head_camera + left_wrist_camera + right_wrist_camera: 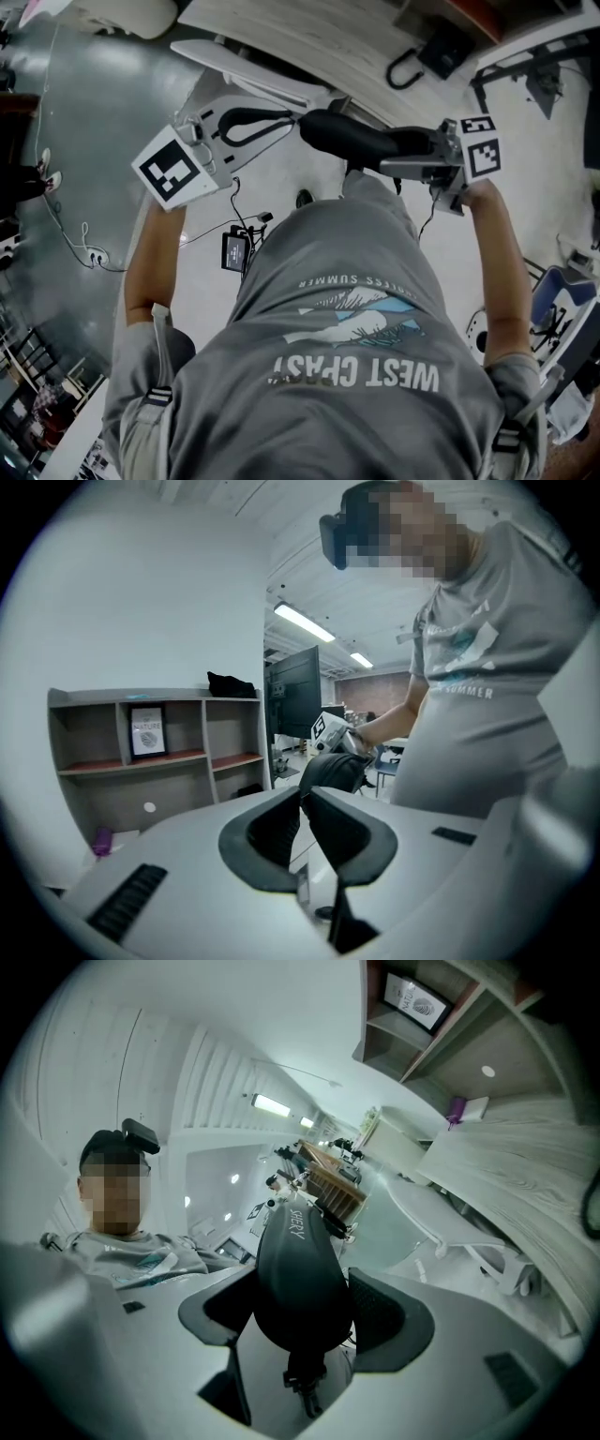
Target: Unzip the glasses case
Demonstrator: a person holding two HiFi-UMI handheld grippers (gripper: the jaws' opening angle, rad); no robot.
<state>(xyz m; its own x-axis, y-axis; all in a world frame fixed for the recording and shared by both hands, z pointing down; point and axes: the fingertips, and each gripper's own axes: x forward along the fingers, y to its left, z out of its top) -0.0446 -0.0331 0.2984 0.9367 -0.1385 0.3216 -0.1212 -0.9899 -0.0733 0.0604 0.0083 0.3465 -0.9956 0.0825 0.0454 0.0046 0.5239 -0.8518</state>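
1. My R gripper (305, 1279) hugs the glasses case (361, 141): black, smooth, egg-shaped, up in the air.
2. My L gripper (304, 795) is squeezed nearly closed, nipping the case's end w/ dark bumpy pads (272, 827).

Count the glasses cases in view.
1: the case is up in the air, one end between the right gripper's jaws, the left gripper at its other end. Others could be hidden behind the person.
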